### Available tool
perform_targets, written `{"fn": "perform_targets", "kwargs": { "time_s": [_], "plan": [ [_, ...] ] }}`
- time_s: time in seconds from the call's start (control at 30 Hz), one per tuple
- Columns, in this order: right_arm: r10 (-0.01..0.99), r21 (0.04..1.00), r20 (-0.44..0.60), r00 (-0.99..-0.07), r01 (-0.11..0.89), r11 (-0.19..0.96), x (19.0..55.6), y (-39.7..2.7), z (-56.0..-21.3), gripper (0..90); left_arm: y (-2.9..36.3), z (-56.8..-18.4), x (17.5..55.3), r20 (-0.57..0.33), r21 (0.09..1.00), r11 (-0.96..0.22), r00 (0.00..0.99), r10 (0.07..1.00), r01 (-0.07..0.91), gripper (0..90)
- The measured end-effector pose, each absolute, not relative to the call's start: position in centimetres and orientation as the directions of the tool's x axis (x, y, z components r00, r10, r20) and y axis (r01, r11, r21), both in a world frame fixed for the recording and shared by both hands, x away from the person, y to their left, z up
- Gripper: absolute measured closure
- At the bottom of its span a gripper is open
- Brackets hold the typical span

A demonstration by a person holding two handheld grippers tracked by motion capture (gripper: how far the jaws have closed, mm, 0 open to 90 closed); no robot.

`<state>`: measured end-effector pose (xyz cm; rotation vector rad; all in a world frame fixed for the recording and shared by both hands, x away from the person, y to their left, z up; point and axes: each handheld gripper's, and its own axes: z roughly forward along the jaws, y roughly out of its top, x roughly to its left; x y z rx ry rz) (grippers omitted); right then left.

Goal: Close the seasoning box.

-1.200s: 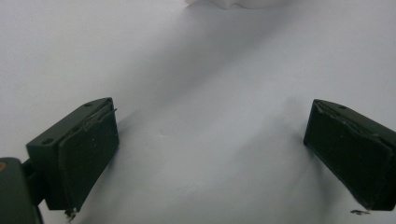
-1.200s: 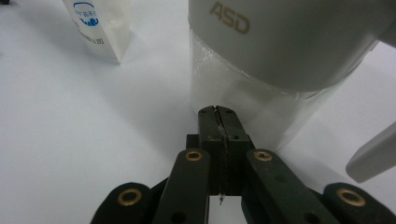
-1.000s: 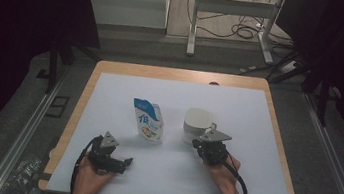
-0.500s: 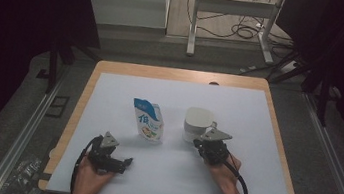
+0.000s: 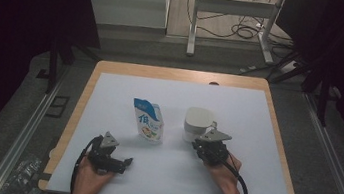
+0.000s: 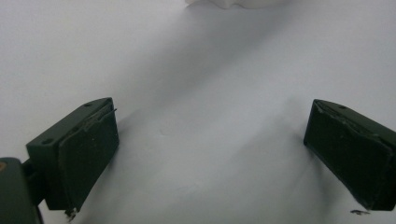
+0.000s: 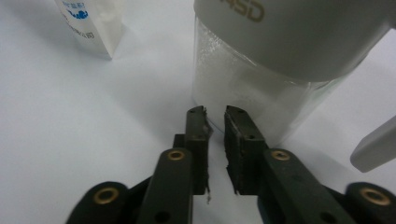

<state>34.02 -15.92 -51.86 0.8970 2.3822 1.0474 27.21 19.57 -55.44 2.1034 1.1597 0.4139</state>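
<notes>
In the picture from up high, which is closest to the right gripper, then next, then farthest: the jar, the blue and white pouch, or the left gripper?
1. jar: just beyond the right gripper, nearly touching.
2. blue and white pouch: standing mid-table, to its left.
3. left gripper: farthest, near the table's front left edge.

I work in a lab: dark curtains around my white-topped table, cables on the floor beyond it, metal stand legs there too.

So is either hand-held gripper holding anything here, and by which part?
Nothing is held. The right hand-held gripper has a narrow empty gap between its jaws, which have just been opening beside the jar. The left hand-held gripper is wide open over bare table.
</notes>
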Motion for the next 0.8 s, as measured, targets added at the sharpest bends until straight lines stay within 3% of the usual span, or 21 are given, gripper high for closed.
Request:
{"fn": "perform_targets", "kwargs": {
  "time_s": [0.33,0.8],
  "plan": [
    [0.686,0.748,-0.052,-0.726,0.427,0.508,33.2,-16.5,-51.0,52.4,19.6,-55.4,27.2,-0.051,0.701,-0.364,0.551,0.833,0.614,3.1],
    [0.674,0.756,-0.039,-0.738,0.419,0.503,31.3,-17.7,-49.2,31.5,19.6,-55.4,27.2,-0.05,0.702,-0.363,0.55,0.833,0.613,3.2]
  ]
}}
